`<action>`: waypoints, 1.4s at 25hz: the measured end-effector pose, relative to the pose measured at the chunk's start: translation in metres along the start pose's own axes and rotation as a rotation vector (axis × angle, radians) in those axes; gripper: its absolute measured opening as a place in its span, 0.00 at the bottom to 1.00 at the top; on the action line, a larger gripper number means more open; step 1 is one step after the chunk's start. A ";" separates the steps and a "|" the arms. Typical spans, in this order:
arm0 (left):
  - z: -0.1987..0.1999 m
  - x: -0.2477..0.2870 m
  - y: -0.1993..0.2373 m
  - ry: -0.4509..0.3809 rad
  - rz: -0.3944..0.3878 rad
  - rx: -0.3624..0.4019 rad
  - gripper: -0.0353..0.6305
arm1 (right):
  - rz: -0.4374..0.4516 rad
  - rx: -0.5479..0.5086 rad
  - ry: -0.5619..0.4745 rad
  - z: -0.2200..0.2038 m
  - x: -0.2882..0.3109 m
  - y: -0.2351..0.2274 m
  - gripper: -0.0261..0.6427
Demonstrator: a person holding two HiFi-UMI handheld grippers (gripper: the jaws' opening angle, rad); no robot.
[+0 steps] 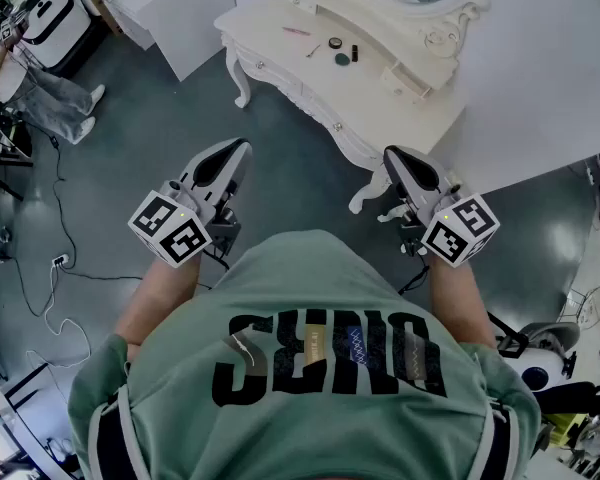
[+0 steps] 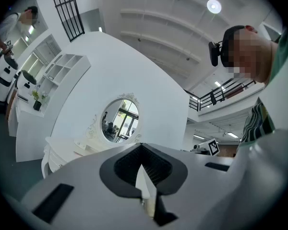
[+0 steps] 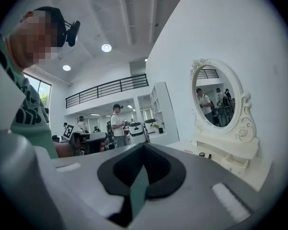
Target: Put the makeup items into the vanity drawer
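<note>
Lighting: bright, even, indoor, from round ceiling lamps [image 2: 213, 5] overhead. Shadows: soft, faint. Glare: pale reflections on grey floor [image 1: 565, 230]; white table [image 1: 380, 98] near washed out. Both gripper views — strong fisheye bending, black vignetted corners, soft near foreground. Head view sharp.

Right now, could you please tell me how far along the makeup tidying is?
Nothing looks done: the makeup items lie on the vanity top. Nothing is in hand: the left hand-held gripper and right hand-held gripper are shut and empty, short of it. Every item has yet to be put away.
</note>
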State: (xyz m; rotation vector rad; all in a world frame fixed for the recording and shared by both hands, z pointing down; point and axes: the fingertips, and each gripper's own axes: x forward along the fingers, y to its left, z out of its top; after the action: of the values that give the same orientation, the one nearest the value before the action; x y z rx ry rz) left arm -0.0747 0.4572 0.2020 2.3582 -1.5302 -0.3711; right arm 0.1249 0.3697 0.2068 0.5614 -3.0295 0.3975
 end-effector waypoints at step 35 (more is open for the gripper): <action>-0.034 0.130 0.071 0.050 -0.011 -0.053 0.05 | -0.008 0.054 0.017 -0.011 0.048 -0.133 0.05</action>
State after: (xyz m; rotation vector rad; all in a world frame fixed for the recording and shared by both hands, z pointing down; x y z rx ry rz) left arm -0.0694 0.3147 0.2538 2.3185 -1.4683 -0.3484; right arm 0.1270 0.2359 0.2540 0.5696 -3.0074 0.4819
